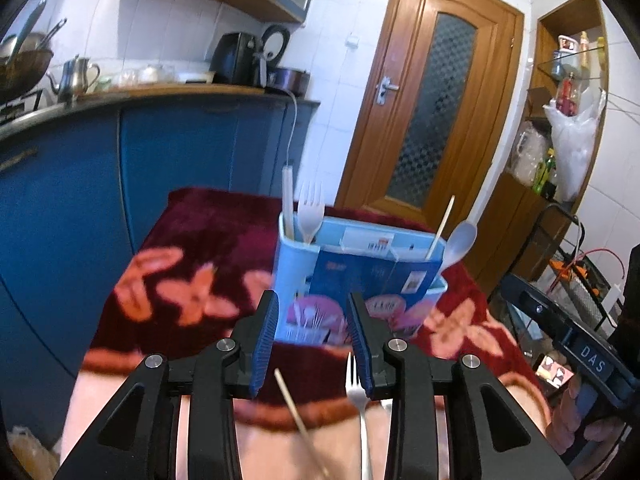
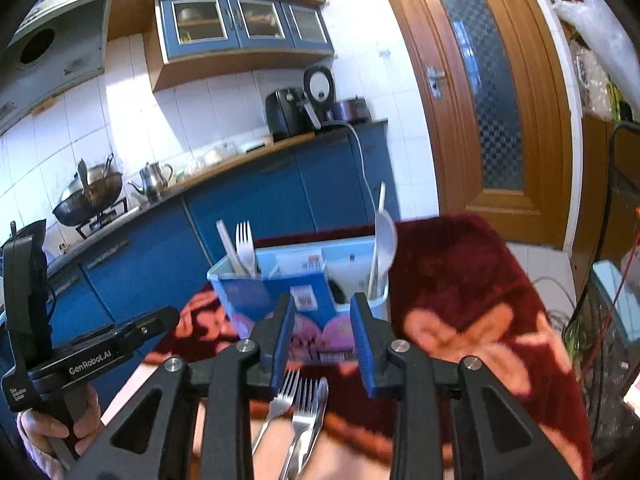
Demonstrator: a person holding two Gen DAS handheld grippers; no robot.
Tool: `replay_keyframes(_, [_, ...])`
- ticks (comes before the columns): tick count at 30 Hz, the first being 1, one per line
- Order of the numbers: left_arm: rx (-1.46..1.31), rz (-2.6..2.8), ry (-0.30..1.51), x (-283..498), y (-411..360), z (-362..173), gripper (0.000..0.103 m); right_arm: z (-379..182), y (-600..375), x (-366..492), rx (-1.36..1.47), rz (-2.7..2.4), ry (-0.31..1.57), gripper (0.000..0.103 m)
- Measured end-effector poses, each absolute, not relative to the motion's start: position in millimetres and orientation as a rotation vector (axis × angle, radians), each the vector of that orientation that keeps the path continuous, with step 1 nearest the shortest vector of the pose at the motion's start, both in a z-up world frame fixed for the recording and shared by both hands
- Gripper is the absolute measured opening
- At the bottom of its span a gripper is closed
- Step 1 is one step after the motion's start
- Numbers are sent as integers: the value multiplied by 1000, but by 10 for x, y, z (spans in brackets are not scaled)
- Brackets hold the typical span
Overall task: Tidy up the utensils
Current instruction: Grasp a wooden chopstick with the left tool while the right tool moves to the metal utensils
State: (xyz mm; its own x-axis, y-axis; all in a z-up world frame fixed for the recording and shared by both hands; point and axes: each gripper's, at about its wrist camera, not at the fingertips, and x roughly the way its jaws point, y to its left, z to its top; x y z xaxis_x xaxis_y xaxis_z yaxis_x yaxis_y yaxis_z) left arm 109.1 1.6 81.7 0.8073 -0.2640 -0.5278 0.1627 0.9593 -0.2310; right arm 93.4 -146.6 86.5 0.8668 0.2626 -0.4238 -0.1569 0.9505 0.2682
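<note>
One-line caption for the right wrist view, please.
Open right gripper above two metal forks on the red cloth, facing the blue utensil box.

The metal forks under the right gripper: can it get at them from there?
Probably yes. The forks lie bare on the cloth just below the open right gripper, with nothing over them.

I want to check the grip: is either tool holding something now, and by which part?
Nothing is held. The left tool and the right tool are open, with nothing between their pads; the forks lie below.
</note>
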Motion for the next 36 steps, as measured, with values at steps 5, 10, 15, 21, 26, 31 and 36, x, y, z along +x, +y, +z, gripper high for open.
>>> replay_keyframes(5, [-185, -227, 651, 1057, 13, 692, 37, 707, -1446, 850, 237, 215, 537, 32])
replay_keyframes(10, [-177, -219, 686, 1002, -2, 586, 37, 572, -1464, 784, 256, 204, 587, 34])
replay_keyframes(15, [-170, -209, 731, 979, -20, 452, 37, 447, -1498, 702, 271, 188, 627, 36])
replay_keyframes(21, [-163, -200, 802, 1005, -46, 255, 37, 305, -1570, 624, 302, 177, 664, 37])
replay_keyframes(26, [-142, -187, 849, 1016, -83, 152, 37, 210, -1644, 588, 326, 170, 684, 37])
replay_keyframes(31, [-112, -182, 902, 1056, -137, 56, 37, 170, -1729, 555, 342, 162, 684, 38])
replay_keyframes(36, [-100, -179, 955, 1133, -166, -25, 37, 130, -1825, 531, 362, 154, 685, 40])
